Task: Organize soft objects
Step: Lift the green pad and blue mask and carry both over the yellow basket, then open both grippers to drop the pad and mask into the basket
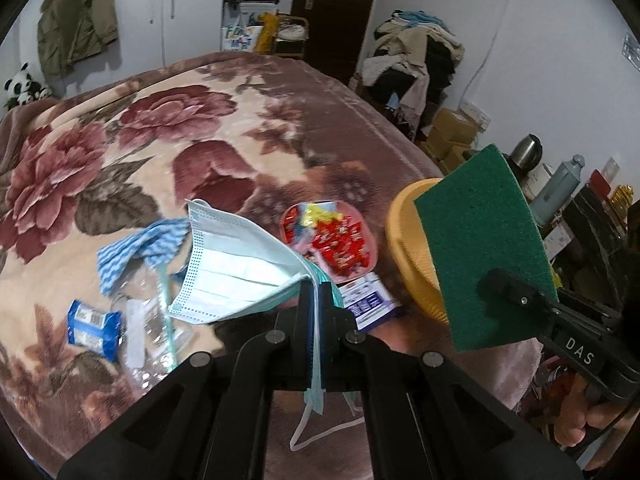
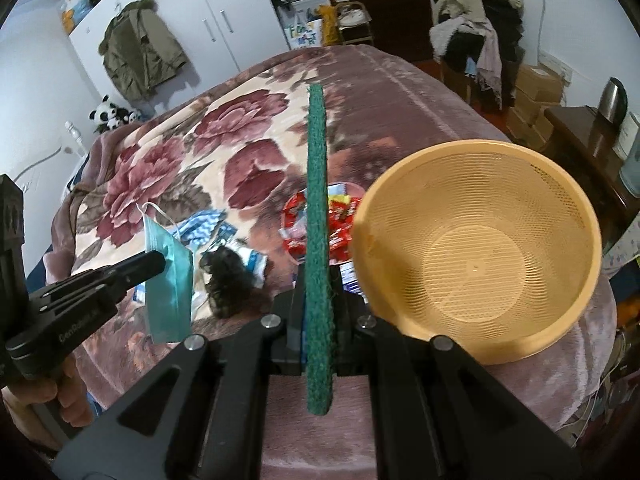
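Step in hand is judged to be the carry toward the container, with one soft item clamped in each gripper above the bed (image 1: 280, 120). In the left wrist view, at 9 o'clock on the blanket, a blue snack packet (image 1: 93, 327), a clear plastic bag (image 1: 150, 320) and a blue-and-white striped cloth (image 1: 140, 252) are seen lying loose. The left gripper (image 1: 316, 300) is clenched on a face mask (image 1: 236, 268), which fans out toward 10 o'clock from the jaws. A pink tray of sweets (image 1: 332, 240) lies at 12 o'clock. The right gripper (image 2: 318, 300) is clenched on a green scouring pad (image 2: 318, 216), held edge-on. The yellow basket (image 2: 576, 320) sits empty at 2 o'clock, just beside the pad. Next move is judged to call for positioning over the basket rim, then release.
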A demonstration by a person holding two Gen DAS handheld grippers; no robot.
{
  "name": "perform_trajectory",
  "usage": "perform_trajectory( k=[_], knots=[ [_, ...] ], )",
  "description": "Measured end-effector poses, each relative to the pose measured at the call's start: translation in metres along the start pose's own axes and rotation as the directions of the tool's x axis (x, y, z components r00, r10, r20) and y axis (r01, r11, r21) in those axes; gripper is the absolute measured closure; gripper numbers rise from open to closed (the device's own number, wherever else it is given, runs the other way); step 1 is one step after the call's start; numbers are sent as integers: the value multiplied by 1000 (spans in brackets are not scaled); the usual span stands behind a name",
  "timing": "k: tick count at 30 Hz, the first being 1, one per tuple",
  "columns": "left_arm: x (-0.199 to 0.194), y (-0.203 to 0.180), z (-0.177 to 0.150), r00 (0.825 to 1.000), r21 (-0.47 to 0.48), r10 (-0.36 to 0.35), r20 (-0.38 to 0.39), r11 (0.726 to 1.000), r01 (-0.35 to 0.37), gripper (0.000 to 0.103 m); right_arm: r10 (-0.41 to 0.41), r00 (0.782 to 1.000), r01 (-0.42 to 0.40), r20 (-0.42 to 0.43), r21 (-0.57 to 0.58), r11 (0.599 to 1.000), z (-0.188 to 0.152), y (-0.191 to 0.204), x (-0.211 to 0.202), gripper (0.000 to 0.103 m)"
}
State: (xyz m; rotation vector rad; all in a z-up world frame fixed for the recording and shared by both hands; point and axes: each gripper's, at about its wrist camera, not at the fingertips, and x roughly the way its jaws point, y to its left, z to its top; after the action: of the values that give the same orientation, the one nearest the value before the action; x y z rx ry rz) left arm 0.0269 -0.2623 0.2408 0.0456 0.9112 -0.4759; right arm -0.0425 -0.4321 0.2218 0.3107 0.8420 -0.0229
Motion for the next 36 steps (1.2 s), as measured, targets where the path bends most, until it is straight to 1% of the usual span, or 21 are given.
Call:
perform_trajectory(
  k=[11, 22, 27, 31, 36],
  knots=[
    [25, -62, 28, 998, 70, -54, -21, 996, 56, 103, -33, 999, 32, 20, 69, 997, 15, -48, -7, 96],
    [64, -123, 57, 993, 125, -103, -59, 986, 110, 103, -58, 998, 56, 15, 137, 989, 26, -100, -4, 96],
    [89, -147, 65, 988, 136, -120, -95, 982, 132, 103, -59, 998, 57, 5, 163, 985, 27, -120, 0, 96],
    [112, -161, 68, 980, 133, -142, -136, 978, 160, 103, -57, 998, 57, -7, 181, 982, 27, -132, 6, 95],
    [136, -174, 67, 973, 139, -148, -179, 975, 174, 103, -52, 998, 56, -24, 200, 978, 27, -145, 14, 96]
  ],
)
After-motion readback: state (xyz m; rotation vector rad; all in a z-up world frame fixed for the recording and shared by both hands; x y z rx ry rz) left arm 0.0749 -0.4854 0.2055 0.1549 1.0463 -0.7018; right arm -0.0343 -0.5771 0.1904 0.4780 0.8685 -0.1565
